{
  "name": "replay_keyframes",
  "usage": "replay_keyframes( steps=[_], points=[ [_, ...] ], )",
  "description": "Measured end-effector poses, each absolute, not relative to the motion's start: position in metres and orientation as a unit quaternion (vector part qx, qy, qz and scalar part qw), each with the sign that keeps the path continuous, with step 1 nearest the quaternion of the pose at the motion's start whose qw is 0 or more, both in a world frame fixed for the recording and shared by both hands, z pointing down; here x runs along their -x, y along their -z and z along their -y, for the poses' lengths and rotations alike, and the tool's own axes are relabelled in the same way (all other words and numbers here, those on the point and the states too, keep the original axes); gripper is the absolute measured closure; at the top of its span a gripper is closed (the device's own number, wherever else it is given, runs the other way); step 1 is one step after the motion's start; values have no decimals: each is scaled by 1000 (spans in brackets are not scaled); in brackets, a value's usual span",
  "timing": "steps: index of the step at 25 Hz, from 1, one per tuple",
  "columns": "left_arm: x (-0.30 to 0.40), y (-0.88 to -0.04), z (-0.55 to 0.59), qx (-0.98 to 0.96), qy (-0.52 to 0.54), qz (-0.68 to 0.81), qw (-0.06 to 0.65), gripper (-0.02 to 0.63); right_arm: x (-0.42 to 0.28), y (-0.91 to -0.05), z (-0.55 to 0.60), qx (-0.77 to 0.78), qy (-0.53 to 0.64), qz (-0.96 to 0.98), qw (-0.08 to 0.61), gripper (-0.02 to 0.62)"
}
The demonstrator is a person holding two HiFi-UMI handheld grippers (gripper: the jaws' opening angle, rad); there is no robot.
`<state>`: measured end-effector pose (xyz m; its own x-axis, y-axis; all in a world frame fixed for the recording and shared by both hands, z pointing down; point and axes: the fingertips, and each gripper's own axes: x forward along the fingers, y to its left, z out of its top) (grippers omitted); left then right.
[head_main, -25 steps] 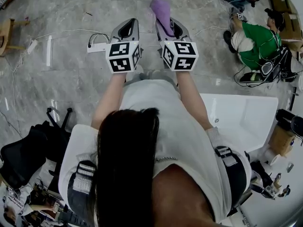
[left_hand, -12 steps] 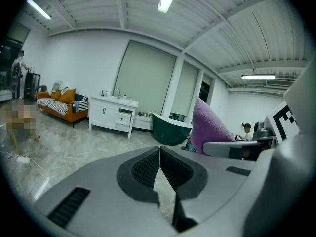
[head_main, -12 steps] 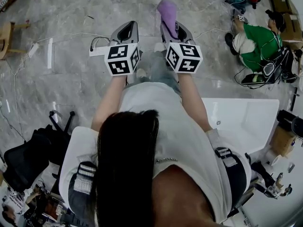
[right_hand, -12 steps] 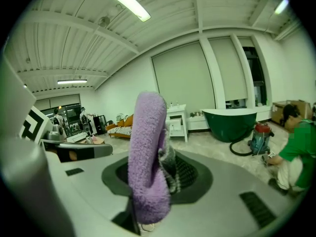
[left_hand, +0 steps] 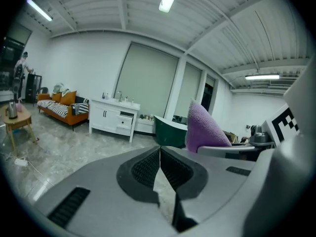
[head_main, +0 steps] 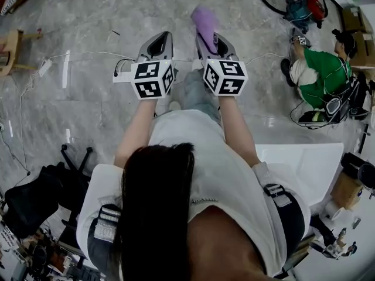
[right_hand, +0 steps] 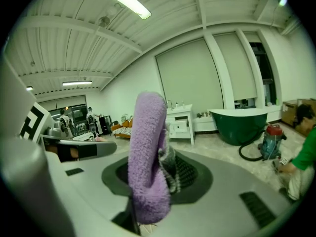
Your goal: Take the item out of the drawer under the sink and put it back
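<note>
A purple fluffy cloth (right_hand: 147, 152) stands up between the jaws of my right gripper (right_hand: 160, 177), which is shut on it. In the head view the cloth (head_main: 203, 20) sticks out past the right gripper (head_main: 210, 40), held in front of the person's body over the marble floor. My left gripper (head_main: 158, 41) is level beside it, about a hand's width to the left. Its jaws are shut on nothing, the pads (left_hand: 148, 167) touching. A white sink cabinet (left_hand: 114, 118) with a drawer pulled partly out stands far across the room.
A dark green bathtub (right_hand: 242, 124) and a vacuum cleaner (right_hand: 270, 140) stand by the far wall. A person in green (head_main: 318, 69) sits on the floor to the right. A white basin (head_main: 307, 163), a power strip (head_main: 124, 78) with cables and a black chair (head_main: 35, 201) lie around.
The floor and the white basin have shifted in the head view as the person moves. Both grippers stay side by side ahead of the body, the right one still gripping the cloth.
</note>
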<state>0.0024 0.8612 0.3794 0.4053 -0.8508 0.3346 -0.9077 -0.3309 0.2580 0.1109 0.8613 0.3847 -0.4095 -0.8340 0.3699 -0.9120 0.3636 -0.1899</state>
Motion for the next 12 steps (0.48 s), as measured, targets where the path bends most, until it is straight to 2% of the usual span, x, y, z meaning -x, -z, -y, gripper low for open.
replay_keyframes(
  steps=[12],
  points=[
    [-47, -375, -741, -800, -74, 553, 220, 597, -144, -384, -740, -505, -198, 833, 114, 440]
  ],
)
